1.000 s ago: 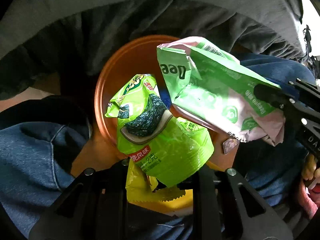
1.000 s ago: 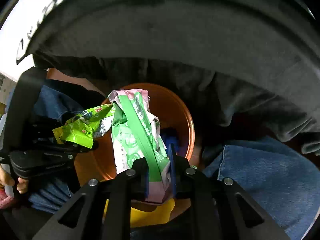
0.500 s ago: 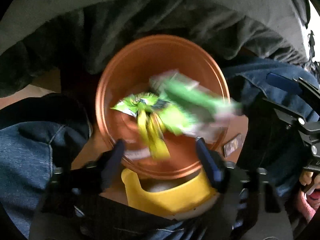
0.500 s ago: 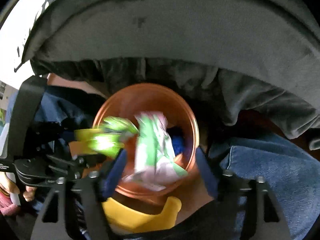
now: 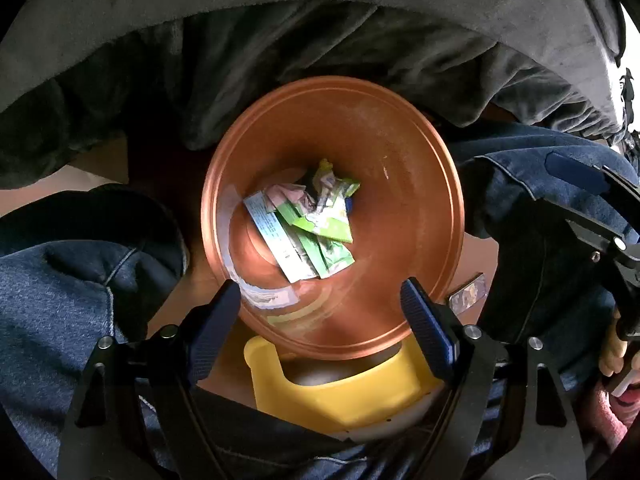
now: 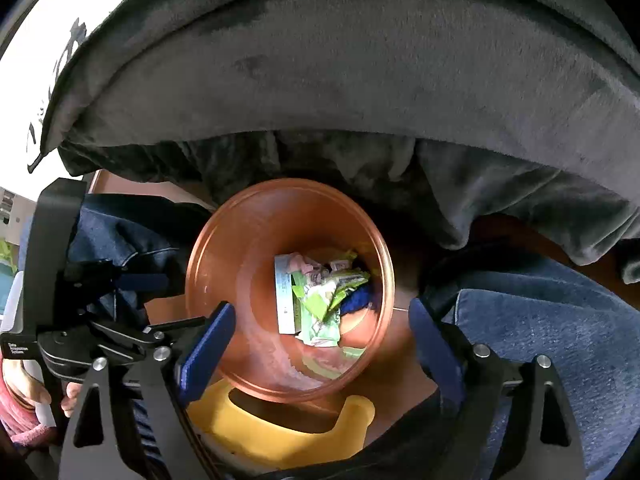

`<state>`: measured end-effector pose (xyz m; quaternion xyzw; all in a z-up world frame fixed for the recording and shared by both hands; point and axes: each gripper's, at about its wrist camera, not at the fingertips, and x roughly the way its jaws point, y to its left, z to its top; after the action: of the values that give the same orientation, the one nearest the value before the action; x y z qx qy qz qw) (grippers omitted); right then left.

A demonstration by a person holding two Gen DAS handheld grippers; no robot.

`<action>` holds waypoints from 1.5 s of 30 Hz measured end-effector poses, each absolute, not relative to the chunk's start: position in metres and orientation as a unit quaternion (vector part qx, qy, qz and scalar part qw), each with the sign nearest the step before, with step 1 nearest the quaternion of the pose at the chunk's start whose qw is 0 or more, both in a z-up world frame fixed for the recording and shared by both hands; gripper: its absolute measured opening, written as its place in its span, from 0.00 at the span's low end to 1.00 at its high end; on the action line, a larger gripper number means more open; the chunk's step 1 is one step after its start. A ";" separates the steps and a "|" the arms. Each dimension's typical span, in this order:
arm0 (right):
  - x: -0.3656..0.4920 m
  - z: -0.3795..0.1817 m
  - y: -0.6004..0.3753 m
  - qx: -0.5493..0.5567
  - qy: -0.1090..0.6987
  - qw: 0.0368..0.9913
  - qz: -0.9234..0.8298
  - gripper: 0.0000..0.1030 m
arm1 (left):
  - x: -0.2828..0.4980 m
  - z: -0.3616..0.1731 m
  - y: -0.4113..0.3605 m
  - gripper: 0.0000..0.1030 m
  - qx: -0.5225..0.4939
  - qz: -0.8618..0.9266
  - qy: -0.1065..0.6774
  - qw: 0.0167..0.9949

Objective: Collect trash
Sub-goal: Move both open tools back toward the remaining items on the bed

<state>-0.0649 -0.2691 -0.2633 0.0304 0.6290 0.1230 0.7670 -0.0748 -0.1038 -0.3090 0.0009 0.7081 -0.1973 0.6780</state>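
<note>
We look straight down into an orange bin, a deep round bucket standing on the floor between a person's knees in blue jeans. At its bottom lie the crumpled wrappers: green and white snack packets, a pink-edged one, and a pale printed strip along the left side, all heaped together and lying loose. Something dark blue shows under the pile at its right edge in the right wrist view; we cannot tell what it is. The glossy inner wall mirrors the packets near the lower rim.

Our left gripper hangs over the near rim, its blue-padded jaws spread wide and opening further, with nothing between them but the bin below. Our right gripper does the same from its side, jaws apart and widening, holding nothing. A yellow plastic piece sits just below the bin's near edge in both views. A small foil wrapper lies on the floor just outside the bin to the right. A grey blanket drapes over the far side.
</note>
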 end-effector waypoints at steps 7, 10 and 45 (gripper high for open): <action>-0.066 -0.261 -0.270 0.034 0.627 0.769 0.121 0.84 | -0.074 -0.303 -0.099 0.78 -0.003 -0.195 0.703 0.684; -0.066 -0.252 -0.271 0.039 0.621 0.773 0.124 0.84 | -0.075 -0.293 -0.099 0.78 0.004 -0.194 0.697 0.691; 0.243 -0.047 -0.373 0.171 0.402 0.896 -0.083 0.95 | 0.032 -0.075 -0.053 0.88 -0.056 -0.145 0.432 0.888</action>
<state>0.2431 -0.3727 -0.0475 0.1714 0.4020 -0.0827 0.8956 0.0324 -0.0527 -0.0748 -0.0557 0.4321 -0.1452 0.8883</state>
